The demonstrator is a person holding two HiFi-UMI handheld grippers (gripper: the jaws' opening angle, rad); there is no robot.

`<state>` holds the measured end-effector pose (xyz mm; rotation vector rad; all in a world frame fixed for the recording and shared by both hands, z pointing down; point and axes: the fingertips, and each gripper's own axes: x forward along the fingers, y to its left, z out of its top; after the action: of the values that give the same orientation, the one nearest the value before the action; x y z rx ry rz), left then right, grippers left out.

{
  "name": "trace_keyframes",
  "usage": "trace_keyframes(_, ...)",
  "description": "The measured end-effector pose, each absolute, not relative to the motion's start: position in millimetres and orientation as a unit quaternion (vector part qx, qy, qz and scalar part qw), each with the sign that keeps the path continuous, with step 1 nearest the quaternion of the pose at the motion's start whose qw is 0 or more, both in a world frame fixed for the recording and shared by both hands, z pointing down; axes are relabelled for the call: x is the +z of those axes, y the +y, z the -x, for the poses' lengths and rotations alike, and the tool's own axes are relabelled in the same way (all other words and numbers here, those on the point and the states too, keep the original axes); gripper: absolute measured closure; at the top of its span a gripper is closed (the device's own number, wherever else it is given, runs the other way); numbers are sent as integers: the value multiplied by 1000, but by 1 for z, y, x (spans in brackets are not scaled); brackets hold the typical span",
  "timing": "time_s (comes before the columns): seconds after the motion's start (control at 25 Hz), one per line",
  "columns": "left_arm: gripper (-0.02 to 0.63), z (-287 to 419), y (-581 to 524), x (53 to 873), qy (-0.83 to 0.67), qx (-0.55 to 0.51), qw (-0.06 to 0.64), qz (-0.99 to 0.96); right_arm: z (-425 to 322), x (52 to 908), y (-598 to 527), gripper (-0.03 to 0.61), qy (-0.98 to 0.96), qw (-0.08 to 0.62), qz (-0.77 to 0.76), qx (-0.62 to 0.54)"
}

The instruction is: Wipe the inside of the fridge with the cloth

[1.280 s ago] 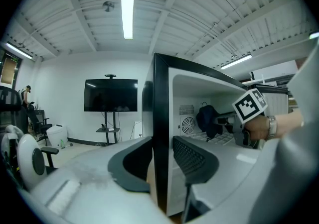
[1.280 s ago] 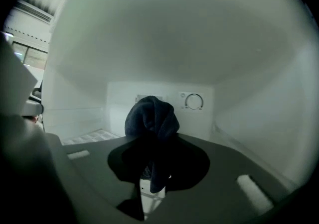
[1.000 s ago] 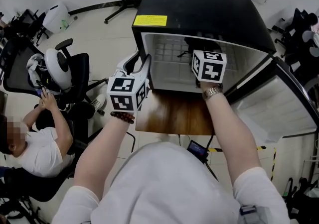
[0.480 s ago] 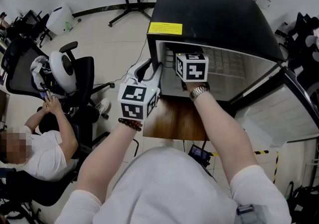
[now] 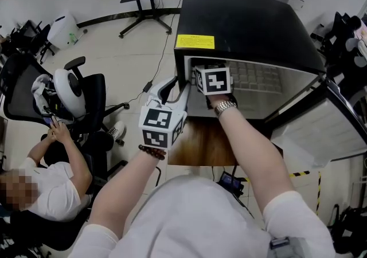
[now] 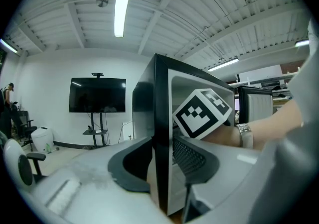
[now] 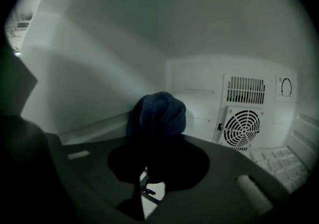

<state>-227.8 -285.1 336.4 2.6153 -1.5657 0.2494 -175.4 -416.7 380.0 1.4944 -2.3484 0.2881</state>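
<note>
Over at the front left corner of the fridge (image 5: 241, 19), the left gripper (image 6: 162, 143) is clamped onto the edge of the side wall, one jaw on the black outside and one on the pale inside. It's basically gripping the box itself.

Right gripper (image 7: 157, 153) is reaching into the cabinet, and its jaws are pinched narrow on the cloth (image 7: 158, 113). The cloth is a dark blue bunched-up wad that pokes out past the tips. It sits up close to the fridge's left inner wall, near the back corner, but honestly I can't tell if it's actually touching the wall.

Behind the cloth on the back wall you can see a round fan grille (image 7: 240, 128) with a slotted vent above it, and a little dial (image 7: 286, 87) off to the right.

From the head view, only the right gripper's marker cube (image 5: 213, 79) and a wristwatch (image 5: 225, 106) show at the opening; the jaws are inside. The left one's marker cube (image 5: 162, 126) sits just outside. There's also a wire shelf (image 5: 255, 76) inside and a yellow label (image 5: 195, 41) on the top front edge, and the door (image 5: 321, 125) is swung open to the right.

The fridge sits on a wooden table (image 5: 200, 145). Off to the left there's an office chair (image 5: 74, 88) and a seated person (image 5: 46, 188), and a TV on a stand (image 6: 97, 95) against the far wall.
</note>
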Motion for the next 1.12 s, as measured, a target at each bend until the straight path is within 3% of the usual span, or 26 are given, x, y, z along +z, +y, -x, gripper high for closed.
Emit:
trace_keyframes(0.64,492,227,-286,337,-513,76,41,-854,132,395,-409,508,-788,230,-559,116)
trace_keyframes(1.12,492,228,-286,335,-523,71,45,-848,82,400,-403,508,-770,235,-578,132)
